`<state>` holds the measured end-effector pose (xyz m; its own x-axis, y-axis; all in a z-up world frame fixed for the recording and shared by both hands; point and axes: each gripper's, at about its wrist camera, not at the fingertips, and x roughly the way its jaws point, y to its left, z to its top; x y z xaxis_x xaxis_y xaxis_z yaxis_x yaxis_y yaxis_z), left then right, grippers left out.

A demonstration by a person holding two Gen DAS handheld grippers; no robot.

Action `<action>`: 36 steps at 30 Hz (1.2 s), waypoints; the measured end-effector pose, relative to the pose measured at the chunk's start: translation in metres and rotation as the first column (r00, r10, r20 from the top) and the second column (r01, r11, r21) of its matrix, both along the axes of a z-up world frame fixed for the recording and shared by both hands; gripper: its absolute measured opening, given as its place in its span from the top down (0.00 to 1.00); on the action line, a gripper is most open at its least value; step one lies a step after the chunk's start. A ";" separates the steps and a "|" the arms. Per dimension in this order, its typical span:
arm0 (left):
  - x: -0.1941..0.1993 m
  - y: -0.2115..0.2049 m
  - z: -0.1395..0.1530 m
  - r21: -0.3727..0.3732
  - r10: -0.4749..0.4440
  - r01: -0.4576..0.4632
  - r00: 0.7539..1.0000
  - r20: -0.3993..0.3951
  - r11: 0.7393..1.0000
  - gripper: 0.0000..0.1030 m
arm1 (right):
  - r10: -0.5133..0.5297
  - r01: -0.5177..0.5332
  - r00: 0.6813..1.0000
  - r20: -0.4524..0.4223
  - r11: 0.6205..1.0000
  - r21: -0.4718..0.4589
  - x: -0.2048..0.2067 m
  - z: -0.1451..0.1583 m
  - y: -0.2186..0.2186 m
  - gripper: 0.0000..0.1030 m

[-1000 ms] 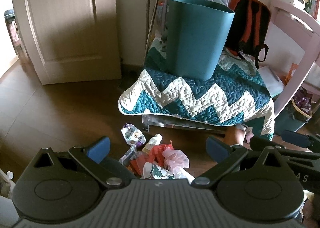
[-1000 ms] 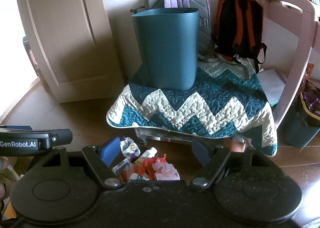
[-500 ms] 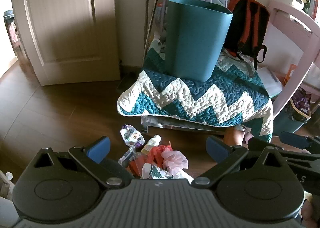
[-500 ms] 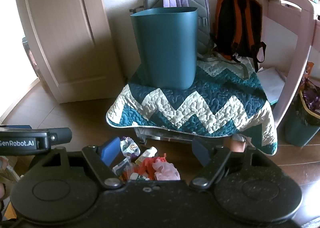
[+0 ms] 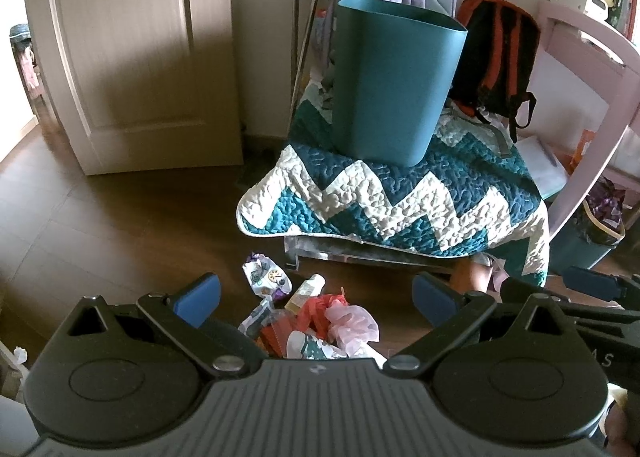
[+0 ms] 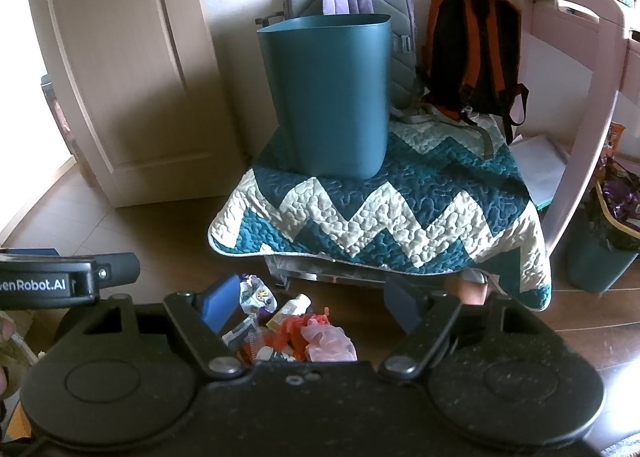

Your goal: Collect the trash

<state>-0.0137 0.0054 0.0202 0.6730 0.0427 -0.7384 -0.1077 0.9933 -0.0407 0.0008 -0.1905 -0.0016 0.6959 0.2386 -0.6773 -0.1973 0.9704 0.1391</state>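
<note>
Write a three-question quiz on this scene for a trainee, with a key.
1. True or false: the teal bin stands on the zigzag quilt.
2. Where does the trash pile lie? A) in the bin B) on the floor in front of the quilt C) on the quilt
3. Fill in: both the left gripper and the right gripper are ___.

Key: 1 true; 2 B; 3 open

Both wrist cams low, side by side, facing fwd; share teal bin (image 5: 394, 81) on quilt (image 6: 384, 209), floor litter (image 5: 316, 317).
</note>
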 end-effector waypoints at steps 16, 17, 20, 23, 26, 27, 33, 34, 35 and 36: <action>-0.010 0.003 0.006 0.008 -0.008 0.007 0.998 0.062 1.000 0.00 | -0.007 0.010 0.995 0.097 0.999 -0.035 -0.017 0.013 0.003 0.23; -0.011 0.003 0.006 0.009 -0.008 0.008 0.998 0.062 1.000 0.00 | -0.005 0.009 0.995 0.104 0.999 -0.036 -0.018 0.014 0.003 0.23; -0.011 0.002 0.006 0.009 -0.008 0.008 0.998 0.062 1.000 0.00 | -0.004 0.008 0.994 0.112 0.999 -0.038 -0.019 0.015 0.003 0.23; -0.011 0.003 0.007 0.008 -0.010 0.009 0.998 0.066 1.000 0.00 | -0.004 0.009 0.993 0.116 0.999 -0.038 -0.020 0.015 0.003 0.23; -0.011 0.003 0.009 0.010 -0.013 0.013 0.997 0.071 1.000 0.00 | -0.001 0.006 0.992 0.124 0.999 -0.041 -0.020 0.016 0.004 0.23; -0.011 0.003 0.009 0.009 -0.014 0.013 0.997 0.069 1.000 0.00 | 0.002 0.004 0.992 0.125 0.999 -0.043 -0.019 0.016 0.004 0.23; -0.001 0.004 0.006 -0.001 -0.025 0.025 0.998 0.054 1.000 0.00 | 0.015 -0.009 0.992 0.121 0.998 -0.054 -0.013 0.012 0.005 0.23; 0.002 0.003 0.005 0.001 -0.028 0.028 0.998 0.049 1.000 0.00 | 0.023 -0.016 0.992 0.120 0.998 -0.056 -0.011 0.012 0.005 0.23; 0.006 0.003 0.002 0.002 -0.034 0.034 0.998 0.043 0.999 0.00 | 0.033 -0.026 0.992 0.122 0.998 -0.058 -0.008 0.011 0.006 0.23; 0.010 0.004 0.000 0.001 -0.037 0.037 0.999 0.037 0.999 0.00 | 0.042 -0.034 0.991 0.127 0.997 -0.064 -0.006 0.010 0.007 0.23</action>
<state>-0.0036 0.0092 0.0203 0.7012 0.0173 -0.7128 -0.0694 0.9966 -0.0441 -0.0053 -0.1831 0.0081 0.7692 0.2274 -0.5971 -0.2465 0.9678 0.0509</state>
